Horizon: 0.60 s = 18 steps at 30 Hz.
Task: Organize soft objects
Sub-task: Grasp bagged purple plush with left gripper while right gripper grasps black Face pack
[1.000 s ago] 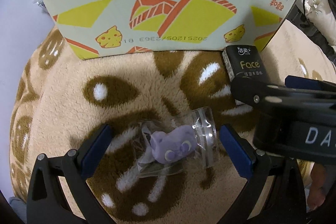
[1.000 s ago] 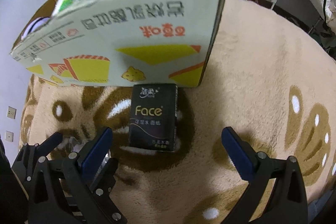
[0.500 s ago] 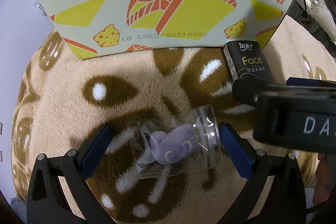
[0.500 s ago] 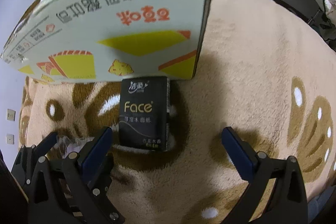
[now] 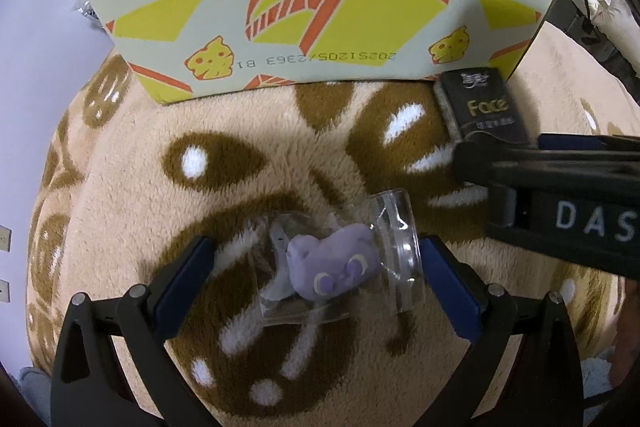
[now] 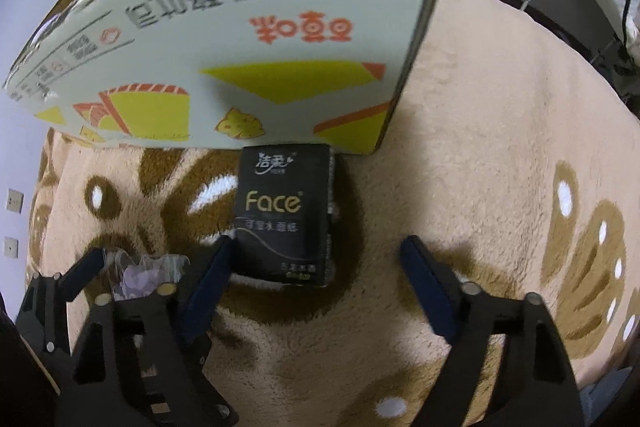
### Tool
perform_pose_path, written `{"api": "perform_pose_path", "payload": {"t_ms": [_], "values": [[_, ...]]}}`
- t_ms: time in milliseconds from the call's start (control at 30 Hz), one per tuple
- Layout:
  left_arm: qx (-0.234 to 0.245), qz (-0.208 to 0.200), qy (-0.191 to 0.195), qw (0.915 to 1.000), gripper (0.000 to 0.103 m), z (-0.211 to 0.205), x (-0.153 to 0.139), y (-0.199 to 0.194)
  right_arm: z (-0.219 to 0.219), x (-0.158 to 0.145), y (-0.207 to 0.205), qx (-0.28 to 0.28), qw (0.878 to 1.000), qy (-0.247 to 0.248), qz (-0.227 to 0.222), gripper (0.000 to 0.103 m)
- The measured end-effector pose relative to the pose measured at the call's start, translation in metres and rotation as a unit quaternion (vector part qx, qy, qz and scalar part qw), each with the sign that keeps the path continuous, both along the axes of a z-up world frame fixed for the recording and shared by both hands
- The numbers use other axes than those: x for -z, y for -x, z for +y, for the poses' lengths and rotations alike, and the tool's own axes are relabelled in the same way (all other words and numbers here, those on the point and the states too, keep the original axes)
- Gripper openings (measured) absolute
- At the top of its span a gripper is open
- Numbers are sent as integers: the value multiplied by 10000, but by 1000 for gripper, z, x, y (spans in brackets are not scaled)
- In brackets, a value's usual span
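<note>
The right tool (image 6: 314, 281) points down at the black tissue pack (image 6: 285, 215); its jaws are closing, the left pad at the pack's near corner and the right pad not yet touching it. The left tool (image 5: 316, 269) stands apart around a clear bag with a purple plush toy (image 5: 334, 267), the right pad touching the plastic. Both things lie on the fleece blanket (image 6: 480, 147), just near the printed carton (image 5: 320, 7), probably because the soft objects go inside it.

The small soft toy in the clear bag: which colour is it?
Purple toy, clearest in the left wrist view.
</note>
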<state>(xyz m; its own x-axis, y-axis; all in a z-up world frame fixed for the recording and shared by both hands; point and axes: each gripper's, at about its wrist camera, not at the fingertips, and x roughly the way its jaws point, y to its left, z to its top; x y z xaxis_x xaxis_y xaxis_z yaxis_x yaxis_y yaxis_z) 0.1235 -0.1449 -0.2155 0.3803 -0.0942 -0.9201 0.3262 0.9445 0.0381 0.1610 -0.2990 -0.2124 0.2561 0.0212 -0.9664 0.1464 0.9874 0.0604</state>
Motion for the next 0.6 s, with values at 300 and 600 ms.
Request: {"api": "perform_pose_path", "payload": {"t_ms": [300,600], "values": [[118,-145,-145,9997,76,-6,-6,13,-8,-2,2,45,9998,170,27,49],[33,-104,-72,9999,74,8,-18,8,-19,-2,1,217,9997,18,-52,49]]}}
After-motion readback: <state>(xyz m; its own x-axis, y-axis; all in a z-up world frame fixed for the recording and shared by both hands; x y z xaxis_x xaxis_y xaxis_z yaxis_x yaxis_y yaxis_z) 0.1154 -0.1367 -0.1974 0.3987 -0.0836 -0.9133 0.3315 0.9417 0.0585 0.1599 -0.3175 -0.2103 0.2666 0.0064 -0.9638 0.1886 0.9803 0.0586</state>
